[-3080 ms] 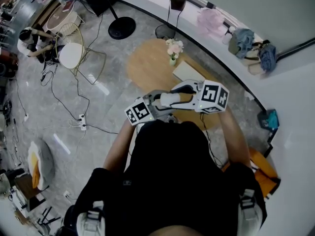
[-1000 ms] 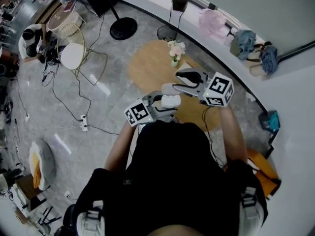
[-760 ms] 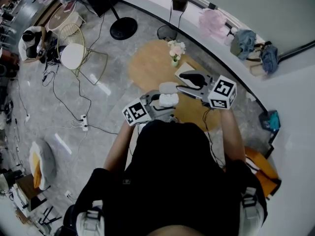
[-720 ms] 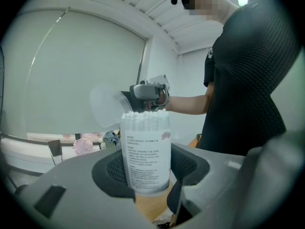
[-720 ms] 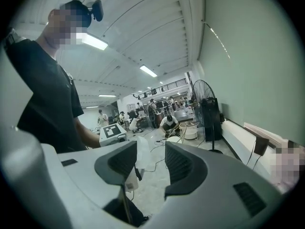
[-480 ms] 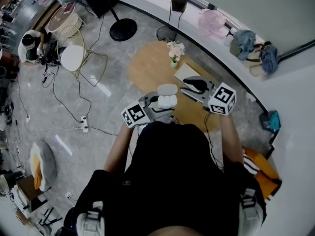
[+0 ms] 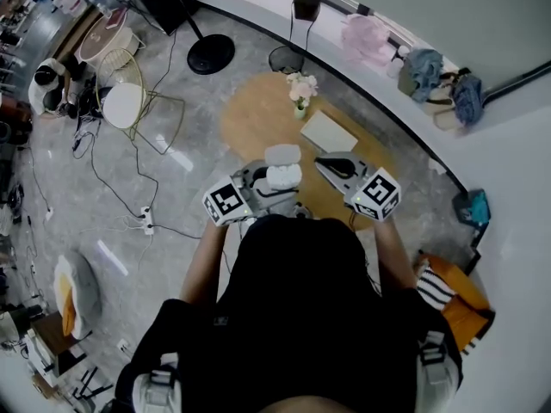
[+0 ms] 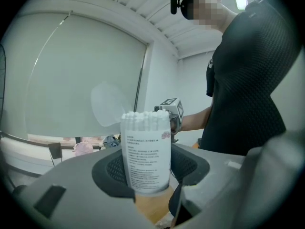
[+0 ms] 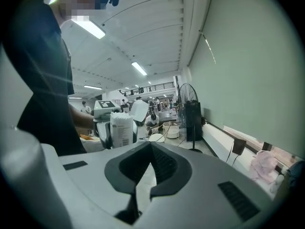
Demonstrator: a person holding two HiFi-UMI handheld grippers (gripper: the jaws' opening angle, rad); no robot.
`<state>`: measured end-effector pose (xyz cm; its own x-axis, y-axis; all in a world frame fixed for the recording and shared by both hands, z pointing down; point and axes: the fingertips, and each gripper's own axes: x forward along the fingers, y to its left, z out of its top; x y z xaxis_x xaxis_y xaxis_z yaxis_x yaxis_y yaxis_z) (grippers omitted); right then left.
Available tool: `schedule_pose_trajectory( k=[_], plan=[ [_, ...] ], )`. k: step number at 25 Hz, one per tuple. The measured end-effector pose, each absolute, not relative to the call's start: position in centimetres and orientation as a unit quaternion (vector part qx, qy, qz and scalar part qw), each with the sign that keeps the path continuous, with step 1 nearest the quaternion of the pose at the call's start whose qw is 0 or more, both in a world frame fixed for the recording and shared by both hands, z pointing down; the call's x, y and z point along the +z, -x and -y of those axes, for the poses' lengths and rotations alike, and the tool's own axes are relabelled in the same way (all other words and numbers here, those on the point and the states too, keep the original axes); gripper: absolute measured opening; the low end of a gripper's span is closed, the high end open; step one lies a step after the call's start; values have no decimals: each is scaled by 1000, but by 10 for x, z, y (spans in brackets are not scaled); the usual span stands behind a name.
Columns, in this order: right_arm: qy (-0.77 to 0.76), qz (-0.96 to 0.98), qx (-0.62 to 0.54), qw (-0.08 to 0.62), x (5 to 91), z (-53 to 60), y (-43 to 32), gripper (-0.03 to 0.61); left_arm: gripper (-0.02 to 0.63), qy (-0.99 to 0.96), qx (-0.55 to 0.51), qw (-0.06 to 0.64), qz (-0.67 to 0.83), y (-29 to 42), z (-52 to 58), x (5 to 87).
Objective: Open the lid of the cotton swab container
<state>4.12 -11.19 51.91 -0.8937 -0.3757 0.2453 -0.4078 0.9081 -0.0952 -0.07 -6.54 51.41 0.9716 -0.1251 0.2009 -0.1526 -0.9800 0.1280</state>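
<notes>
Left gripper (image 7: pixel 269 186): it is gripping the cotton swab container (image 8: pixel 145 151), with one dark pad pressing on each side of the clear tub's lower half.

Cotton swab container: it is standing upright between those jaws and hanging in the air above the round wooden table (image 7: pixel 250 119), over the side of the table nearest the person. Its printed label is facing the left gripper view.

Lid (image 7: pixel 282 154): it is standing open. The translucent cap is tipping back from the tub's top, towards the table's far side.

Cotton swabs (image 8: pixel 145 116): their white tips are showing packed together at the uncovered mouth.

Right gripper (image 9: pixel 150 149): its jaws have just been closing and are now meeting pad to pad with nothing between them. It is hovering above the table too, off to the right of the container and apart from it, pointing roughly level.

Marker cubes: the right gripper's cube (image 7: pixel 376 194) is sitting over the table's near right edge, and the left one (image 7: pixel 225 203) is hanging just off its near left edge.

Vase of flowers (image 7: pixel 300 91): it is standing on the table's far part.

White flat pad (image 7: pixel 328 131): it is lying on the table, beyond the right gripper.

Person (image 7: pixel 301 317): dressed in black, with both forearms reaching out towards the table.
</notes>
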Motion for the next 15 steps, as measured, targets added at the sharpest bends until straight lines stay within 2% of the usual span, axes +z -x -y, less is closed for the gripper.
schedule_pose_trajectory(
  k=[11,15],
  plan=[
    [-211,962,94,147,532,96,-50,-5,204,-986,100,87,99,-2,69,518],
    [-191,972,85,107,528,95,-48,-5,201,-986,84,89,116,-5,72,512]
  ],
)
